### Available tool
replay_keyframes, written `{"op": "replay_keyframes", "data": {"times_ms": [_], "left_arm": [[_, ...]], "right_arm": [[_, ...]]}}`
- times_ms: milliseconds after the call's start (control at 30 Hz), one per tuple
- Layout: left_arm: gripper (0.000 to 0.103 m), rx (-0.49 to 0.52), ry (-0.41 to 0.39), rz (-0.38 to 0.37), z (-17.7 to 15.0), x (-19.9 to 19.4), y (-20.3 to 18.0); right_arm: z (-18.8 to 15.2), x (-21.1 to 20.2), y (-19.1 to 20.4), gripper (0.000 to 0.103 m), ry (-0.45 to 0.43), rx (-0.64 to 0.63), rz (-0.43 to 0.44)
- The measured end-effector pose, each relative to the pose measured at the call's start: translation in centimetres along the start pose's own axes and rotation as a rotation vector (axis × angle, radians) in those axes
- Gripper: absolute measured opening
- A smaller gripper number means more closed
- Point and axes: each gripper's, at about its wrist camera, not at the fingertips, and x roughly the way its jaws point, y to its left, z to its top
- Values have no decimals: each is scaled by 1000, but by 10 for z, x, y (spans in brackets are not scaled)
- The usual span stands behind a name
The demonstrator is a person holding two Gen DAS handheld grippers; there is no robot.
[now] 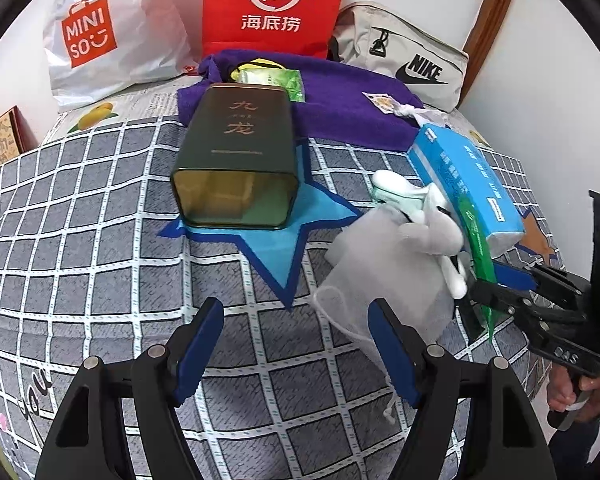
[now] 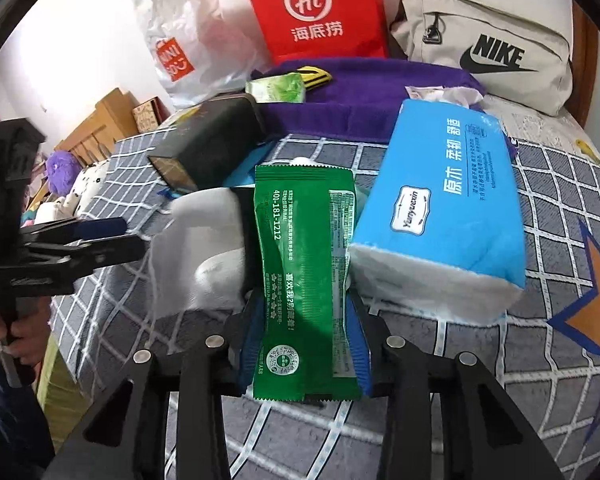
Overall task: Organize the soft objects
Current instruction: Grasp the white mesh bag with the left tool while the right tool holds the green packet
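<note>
A gauzy white mesh pouch (image 1: 384,280) half-hides a plush toy (image 1: 428,224), while the right gripper (image 2: 306,320) pinches a crinkly green sachet (image 2: 306,276) and the left gripper (image 1: 296,340) gapes empty.

The crinkled white plastic bag (image 1: 112,36) carries an orange panel reading "MINISO". The red paper bag (image 1: 274,4) shows a white circle with "Hi" and the characters "海底捞" beneath. The beige fabric pouch (image 2: 488,48) bears "NIKE" with the swoosh in black. The dark green rectangular tin (image 1: 236,152) has gold characters "九龙". The green foil sachet (image 2: 306,276) is printed with "400-181-1212". The blue soft tissue pack (image 2: 444,204) reads "Yunyuexin" on a white label and "原木 柔韧".
</note>
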Motion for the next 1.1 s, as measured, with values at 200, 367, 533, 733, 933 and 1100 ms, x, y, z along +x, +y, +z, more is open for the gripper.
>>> {"op": "replay_keyframes", "data": {"times_ms": [200,367,533,733,933,1100], "left_arm": [[73,13,-13,-49,-2,-5,-10],[74,45,-11,-118,-1,3,-25],[79,103,0,-138,2,17,-40],[80,206,32,-126,-3,30,-57],[51,283,30,-104,-14,30,-67],[31,283,27,-102,-15,26,-63]], "right_arm": [[-6,-20,3,39,-26,-19,-18],[-13,-33,-1,39,-43,6,-27],[-20,-40,-2,39,-42,6,-35],[-27,-46,-9,39,-42,33,-52],[-27,-46,-16,39,-43,57,-62],[-28,-44,-14,39,-41,60,-56]]}}
